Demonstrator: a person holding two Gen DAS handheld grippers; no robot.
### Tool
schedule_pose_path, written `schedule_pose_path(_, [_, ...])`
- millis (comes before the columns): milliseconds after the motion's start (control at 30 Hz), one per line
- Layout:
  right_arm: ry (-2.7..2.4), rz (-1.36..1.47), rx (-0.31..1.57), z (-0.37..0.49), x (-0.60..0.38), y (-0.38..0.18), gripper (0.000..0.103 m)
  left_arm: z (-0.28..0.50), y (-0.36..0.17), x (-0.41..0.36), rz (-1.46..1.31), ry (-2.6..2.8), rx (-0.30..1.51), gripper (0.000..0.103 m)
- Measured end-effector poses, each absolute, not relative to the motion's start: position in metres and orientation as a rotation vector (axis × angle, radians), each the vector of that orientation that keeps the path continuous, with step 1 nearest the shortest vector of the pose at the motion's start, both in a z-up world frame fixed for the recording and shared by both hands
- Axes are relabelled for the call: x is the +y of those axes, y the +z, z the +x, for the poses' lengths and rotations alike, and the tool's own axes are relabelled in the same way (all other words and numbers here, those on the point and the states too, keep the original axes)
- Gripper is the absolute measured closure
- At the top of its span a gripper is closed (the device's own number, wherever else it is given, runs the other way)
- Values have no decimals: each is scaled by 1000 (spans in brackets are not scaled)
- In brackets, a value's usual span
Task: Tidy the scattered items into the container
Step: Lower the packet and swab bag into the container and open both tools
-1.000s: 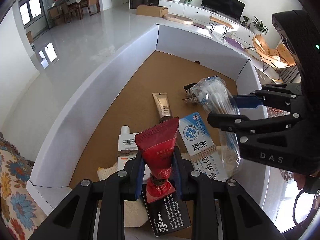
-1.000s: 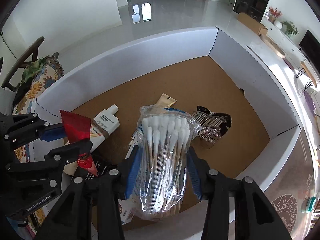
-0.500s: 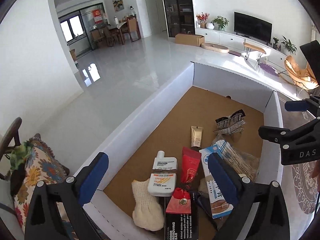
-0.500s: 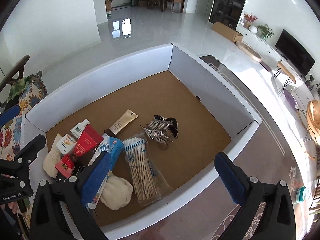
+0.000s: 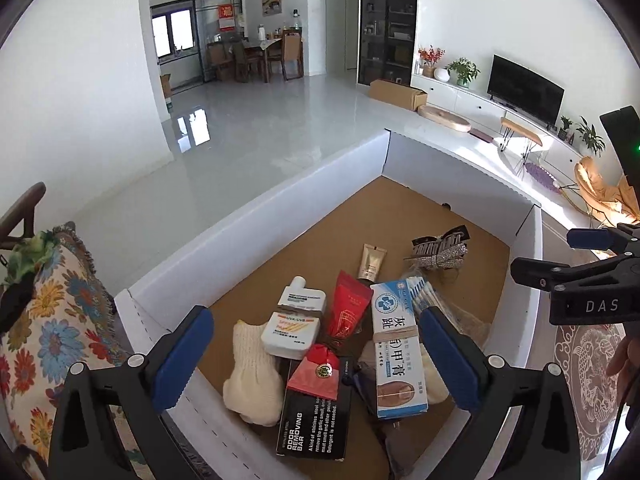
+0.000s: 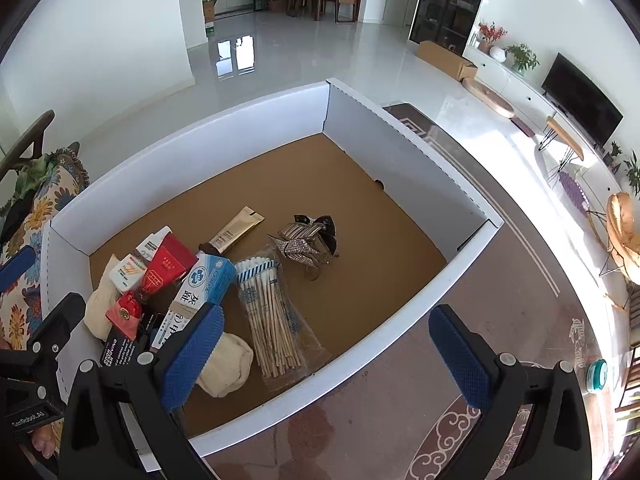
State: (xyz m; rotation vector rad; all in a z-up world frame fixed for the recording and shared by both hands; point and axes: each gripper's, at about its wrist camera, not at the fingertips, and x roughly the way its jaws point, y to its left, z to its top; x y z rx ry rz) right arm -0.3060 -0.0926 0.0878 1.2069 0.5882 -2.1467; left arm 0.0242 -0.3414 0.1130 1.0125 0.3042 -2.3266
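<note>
Cardboard, white-walled with a brown floor: the open box (image 6: 256, 120) held everything we saw. Leftmost lay a cream knitted sock (image 6: 98, 304), then the small red foil packet (image 6: 125, 314), then the clear bag of cotton swabs (image 6: 268, 312), all on the floor. Left gripper (image 5: 316, 364) and right gripper (image 6: 328, 356) both hung above, jaws spread wide and empty.

Swabs (image 6: 269, 312) in box (image 6: 404, 136), beside clip (image 6: 308, 242)
</note>
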Motion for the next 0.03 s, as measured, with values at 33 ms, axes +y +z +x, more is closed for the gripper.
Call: schedule_pose_path(33, [-2143,1207,583,-305,-93,88,0,24,112,-341,1016,-2322,297,0])
